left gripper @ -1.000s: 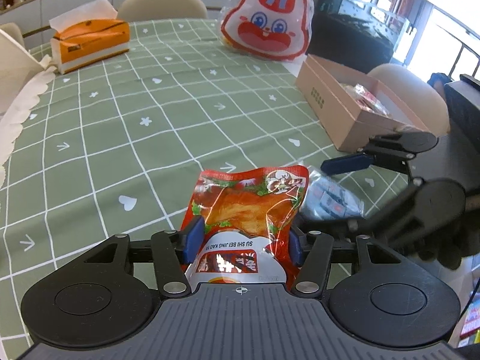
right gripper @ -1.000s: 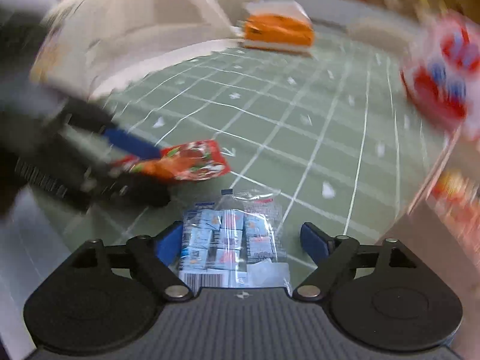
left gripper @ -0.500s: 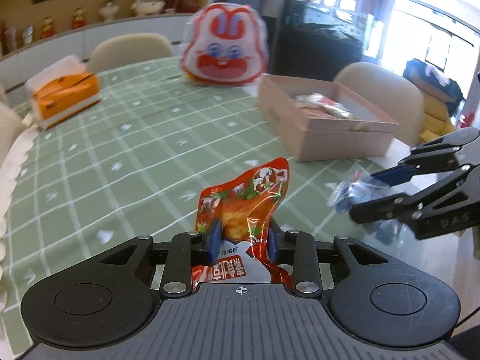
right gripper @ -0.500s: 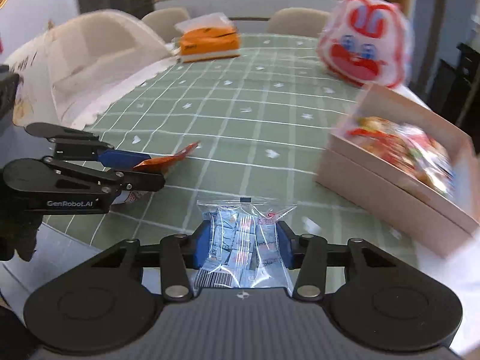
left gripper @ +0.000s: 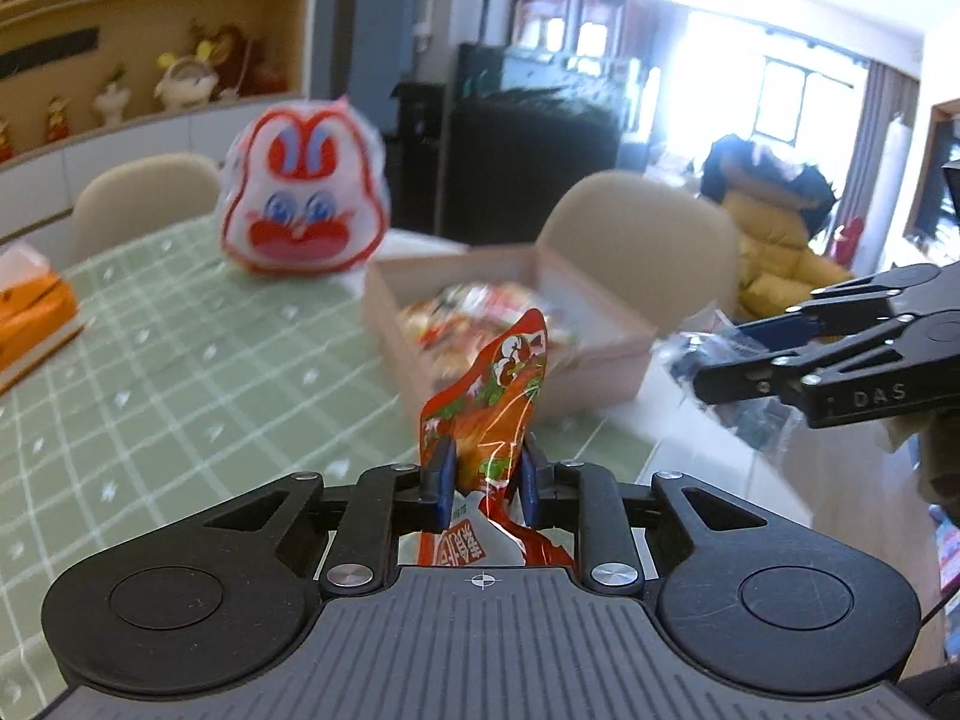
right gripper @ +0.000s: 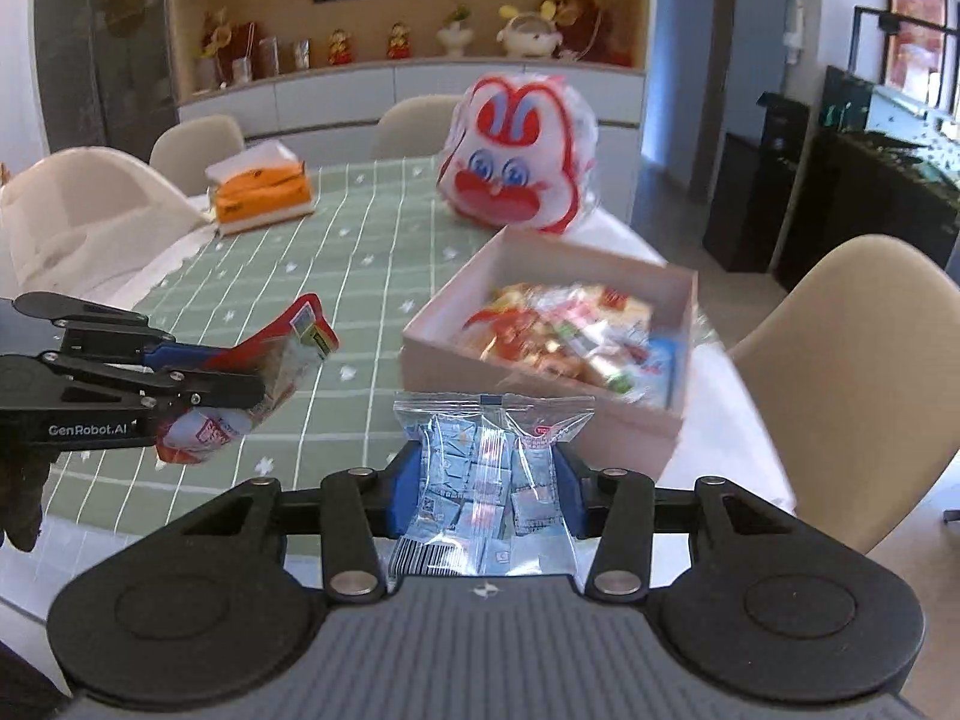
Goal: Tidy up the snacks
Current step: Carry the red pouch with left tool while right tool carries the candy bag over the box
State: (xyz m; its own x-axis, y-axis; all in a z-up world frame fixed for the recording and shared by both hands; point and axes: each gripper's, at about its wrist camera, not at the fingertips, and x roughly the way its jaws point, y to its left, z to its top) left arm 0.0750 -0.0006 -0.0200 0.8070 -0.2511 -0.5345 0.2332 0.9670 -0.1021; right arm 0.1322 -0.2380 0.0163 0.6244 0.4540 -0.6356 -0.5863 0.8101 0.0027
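Note:
My left gripper (left gripper: 483,480) is shut on a red snack packet (left gripper: 498,396) and holds it upright in the air, short of the open cardboard box (left gripper: 606,372). My right gripper (right gripper: 486,492) is shut on a clear bag of small blue sachets (right gripper: 489,480), held above the table's near edge, in front of the box (right gripper: 528,408). The box holds several snack packets (right gripper: 570,342). The left gripper and red packet (right gripper: 282,360) show at the left of the right wrist view; the right gripper (left gripper: 720,354) shows at the right of the left wrist view.
A white and red rabbit-face bag (right gripper: 519,162) stands behind the box on the green checked tablecloth (right gripper: 360,276). An orange tissue box (right gripper: 261,192) sits at the far left, a white mesh cover (right gripper: 78,228) beside it. Beige chairs (right gripper: 852,372) surround the table.
Both grippers closed on their packets, lifted them off the table and moved toward the cardboard box. The red packet now stands upright, squeezed in the left jaws.

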